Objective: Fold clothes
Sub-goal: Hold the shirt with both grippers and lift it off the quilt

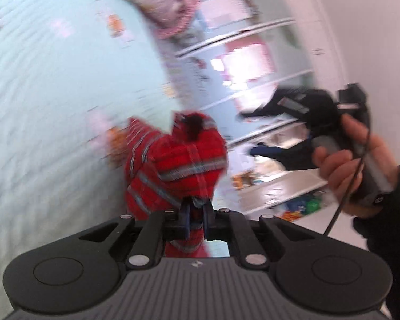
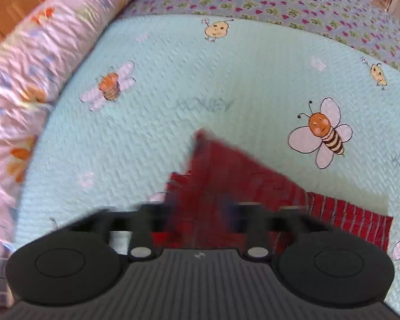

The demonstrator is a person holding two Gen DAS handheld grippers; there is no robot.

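While both views are smeared by motion blur, the left gripper (image 1: 196, 213) plainly has its blue fingers (image 1: 185, 210) pinched on a bunched fold of the red shirt (image 1: 173, 165), which hangs ahead of it, clear of the quilt (image 1: 53, 93). The shirt is red plaid with grey-blue stripes, and a dark tag or loop shows near its top. To the right in the left wrist view, a hand (image 1: 354, 160) grips the handle of the right gripper (image 1: 258, 133); one blue finger (image 1: 264, 150) shows there, but whether its jaws are apart or together cannot be told from that side.

Seen from the right wrist view, the shirt (image 2: 226, 176) fills the space between the right gripper's (image 2: 208, 213) fingers, which are too blurred to make out, so I cannot tell if it is clamped on the cloth. Part of the shirt lies flat on the quilt (image 2: 173, 85) toward its near right edge, one striped panel (image 2: 354, 221) spread out to the right. The quilt is pale mint with printed bees (image 2: 322, 130). A rolled pink-floral blanket (image 2: 40, 53) runs along the quilt's left edge, and a heart-patterned sheet (image 2: 280, 2) lies past its far edge. White shelves (image 1: 253, 40) stand beyond the bed in the left wrist view.
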